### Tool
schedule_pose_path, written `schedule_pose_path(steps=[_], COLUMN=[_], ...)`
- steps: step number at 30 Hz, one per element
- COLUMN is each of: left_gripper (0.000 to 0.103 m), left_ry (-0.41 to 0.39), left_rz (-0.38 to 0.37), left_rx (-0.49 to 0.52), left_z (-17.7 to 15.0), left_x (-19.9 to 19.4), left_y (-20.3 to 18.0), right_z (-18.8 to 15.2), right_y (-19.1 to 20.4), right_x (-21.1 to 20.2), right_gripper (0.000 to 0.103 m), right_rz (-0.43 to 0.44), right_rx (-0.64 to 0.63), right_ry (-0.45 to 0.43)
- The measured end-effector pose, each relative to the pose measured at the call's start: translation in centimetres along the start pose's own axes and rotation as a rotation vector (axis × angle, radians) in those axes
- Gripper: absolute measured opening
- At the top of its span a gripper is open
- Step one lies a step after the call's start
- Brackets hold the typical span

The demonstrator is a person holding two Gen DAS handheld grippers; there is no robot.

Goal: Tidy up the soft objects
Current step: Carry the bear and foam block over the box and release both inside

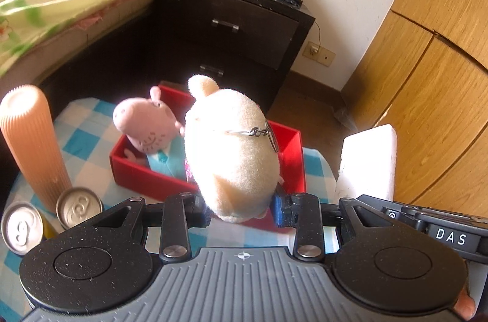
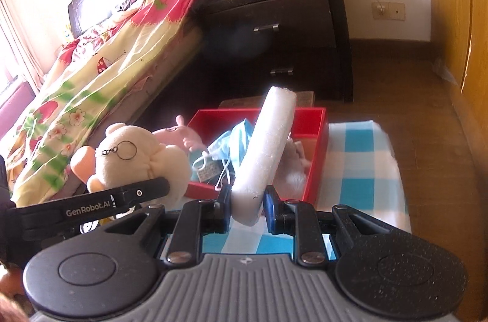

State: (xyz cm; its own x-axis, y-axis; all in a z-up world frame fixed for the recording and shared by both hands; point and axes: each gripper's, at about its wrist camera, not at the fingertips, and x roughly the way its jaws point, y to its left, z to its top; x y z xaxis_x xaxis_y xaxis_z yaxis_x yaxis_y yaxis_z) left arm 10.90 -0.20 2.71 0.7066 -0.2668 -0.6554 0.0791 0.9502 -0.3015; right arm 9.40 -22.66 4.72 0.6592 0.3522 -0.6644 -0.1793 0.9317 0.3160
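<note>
Beside the red box (image 1: 146, 178): two drink cans (image 1: 50, 220) and one ribbed orange vase (image 1: 32, 145). Inside the box: one pink plush pig (image 1: 143, 123). Above it: one cream plush bear (image 1: 231, 151), one white foam block (image 2: 268, 151).

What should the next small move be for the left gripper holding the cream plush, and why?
Probably carry the cream plush forward over the red box and lower it beside the pink pig plush. The left gripper grips it above the table, short of the box; the right gripper holds the white foam piece.
</note>
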Motion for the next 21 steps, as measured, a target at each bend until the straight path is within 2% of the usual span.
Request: schedule_pose_path(steps=[16, 21], left_gripper=[0.037, 0.037], left_ry=[-0.055, -0.071], left_rz=[0.083, 0.078], left_rx=[0.043, 0.033], left_z=[3.4, 4.7], left_x=[3.0, 4.1], left_y=[-0.2, -0.2], right_z=[3.5, 4.1], right_y=[0.6, 0.6], right_x=[2.8, 4.7], right_gripper=[0.002, 0.002], right_rz=[-0.025, -0.031], right_rx=[-0.03, -0.035], right_ry=[-0.052, -0.046])
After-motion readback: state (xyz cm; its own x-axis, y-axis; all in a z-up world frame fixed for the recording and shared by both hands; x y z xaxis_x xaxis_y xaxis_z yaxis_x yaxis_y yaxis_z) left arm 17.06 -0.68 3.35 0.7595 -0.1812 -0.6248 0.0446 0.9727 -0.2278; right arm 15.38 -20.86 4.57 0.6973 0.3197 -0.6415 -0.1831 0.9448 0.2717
